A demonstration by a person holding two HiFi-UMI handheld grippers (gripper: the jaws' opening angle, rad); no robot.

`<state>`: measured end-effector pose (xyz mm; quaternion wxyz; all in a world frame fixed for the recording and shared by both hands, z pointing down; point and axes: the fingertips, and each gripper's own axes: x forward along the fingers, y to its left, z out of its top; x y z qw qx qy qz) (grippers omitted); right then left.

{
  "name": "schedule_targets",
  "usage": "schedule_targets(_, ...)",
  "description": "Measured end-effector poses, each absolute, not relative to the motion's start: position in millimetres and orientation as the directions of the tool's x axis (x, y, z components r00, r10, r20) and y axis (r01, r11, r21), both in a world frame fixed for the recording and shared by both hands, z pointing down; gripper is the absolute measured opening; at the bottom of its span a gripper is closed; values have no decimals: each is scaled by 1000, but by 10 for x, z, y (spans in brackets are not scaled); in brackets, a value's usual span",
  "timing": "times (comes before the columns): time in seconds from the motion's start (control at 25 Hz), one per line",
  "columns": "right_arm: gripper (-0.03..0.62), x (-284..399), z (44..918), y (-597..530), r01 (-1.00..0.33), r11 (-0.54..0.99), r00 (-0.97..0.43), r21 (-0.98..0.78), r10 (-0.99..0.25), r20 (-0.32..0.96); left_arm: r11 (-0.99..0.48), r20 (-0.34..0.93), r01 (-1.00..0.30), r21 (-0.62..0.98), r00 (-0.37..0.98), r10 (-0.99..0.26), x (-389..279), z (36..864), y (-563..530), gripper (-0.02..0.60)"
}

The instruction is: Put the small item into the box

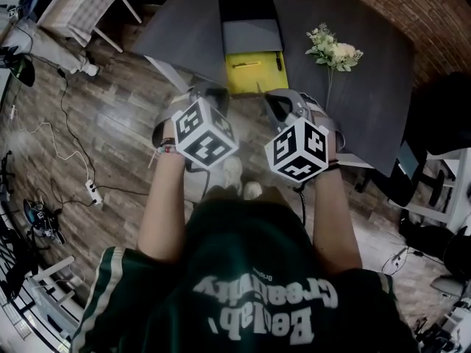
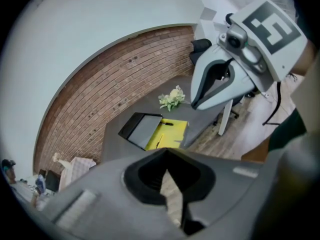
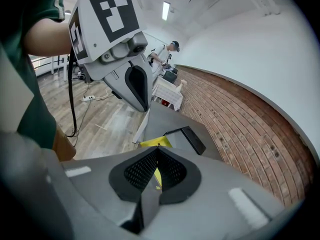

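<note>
You held both grippers up in front of your chest, short of the dark counter (image 1: 368, 72) and well apart from everything on it. Your left gripper (image 2: 167, 155) had its jaws pressed together with nothing between them. Your right gripper (image 3: 157, 151) was the same: jaws together at the tips, nothing caught in them. The two grippers sat side by side at about the same height, near each other but not touching.

The box (image 1: 252, 34) lay open near the counter's front edge, straight ahead of you. Its black lid was folded back away from you, with a grey panel in the middle and a yellow section nearest you. Two small things rested on that yellow section: a slim item (image 1: 246, 64) towards the left and a short dark item (image 1: 279, 61) by the right edge. You could not tell from here which of them the task meant. A bunch of pale flowers (image 1: 333, 52) lay on the counter to the right of the box, apart from it.
</note>
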<state>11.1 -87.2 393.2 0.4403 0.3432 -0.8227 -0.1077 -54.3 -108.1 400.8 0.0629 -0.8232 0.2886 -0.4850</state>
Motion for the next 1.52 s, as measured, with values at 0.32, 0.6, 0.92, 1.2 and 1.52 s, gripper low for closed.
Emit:
schedule_targets(0.32,5,185,3910,-366,-433,754,-415,495,-653,633,-804,750,-435,-405,345,-564,-393,3993,-538,2)
schedule_targets(0.6,5,253,3992,96,-399,757,-422,517,-653,629,-794,750,-437,-422,324,-577,-289,4069,-74,2)
schedule_targets(0.92,5,358,4022,310,-387,755,-435,530,-656,617,-787,747,-430,-443,308,-589,-164,4115,151,2)
schedule_targets(1.2,5,336,3974,341,-377,777,-462,504,-630,625,-792,746,-418,-445,317,-586,-95,4106,140,2)
schedule_targets(1.52,5,339,3962,352,-376,776,-465,507,-631,621,-802,747,-401,-443,330,-578,-12,4155,145,2)
